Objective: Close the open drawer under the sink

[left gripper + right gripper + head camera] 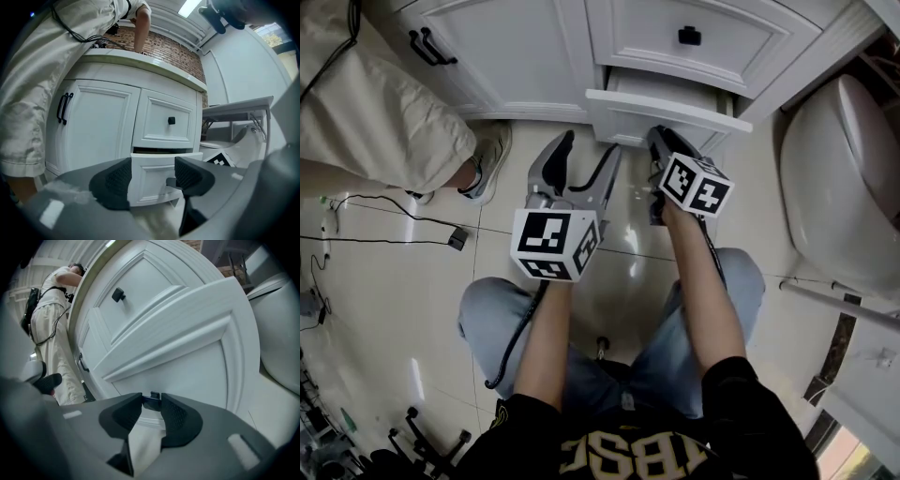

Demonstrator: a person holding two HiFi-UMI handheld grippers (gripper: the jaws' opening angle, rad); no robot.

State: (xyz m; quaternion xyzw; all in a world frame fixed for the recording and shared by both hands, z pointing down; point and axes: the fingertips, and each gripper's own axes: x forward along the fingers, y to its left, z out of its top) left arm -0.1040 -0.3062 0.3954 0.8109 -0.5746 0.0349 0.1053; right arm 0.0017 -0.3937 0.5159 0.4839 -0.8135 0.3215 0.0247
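Observation:
The lower white drawer (667, 110) under the counter stands pulled out a little, with a dark gap above its front (157, 164). My right gripper (151, 403) is shut on the drawer's small black knob (151, 398), right against the drawer front (187, 366). In the head view the right gripper (660, 142) reaches the drawer from below. My left gripper (589, 150) hovers beside it, short of the drawer. Its jaws are open with nothing between them, and they frame the drawer in the left gripper view (153, 179).
Above the drawer is a shut upper drawer with a black knob (689, 37). Left of it is a cabinet door with a black handle (431, 47). Another person (384, 112) stands at the left. A white toilet (844, 178) is at the right. Cables (394, 214) lie on the tiles.

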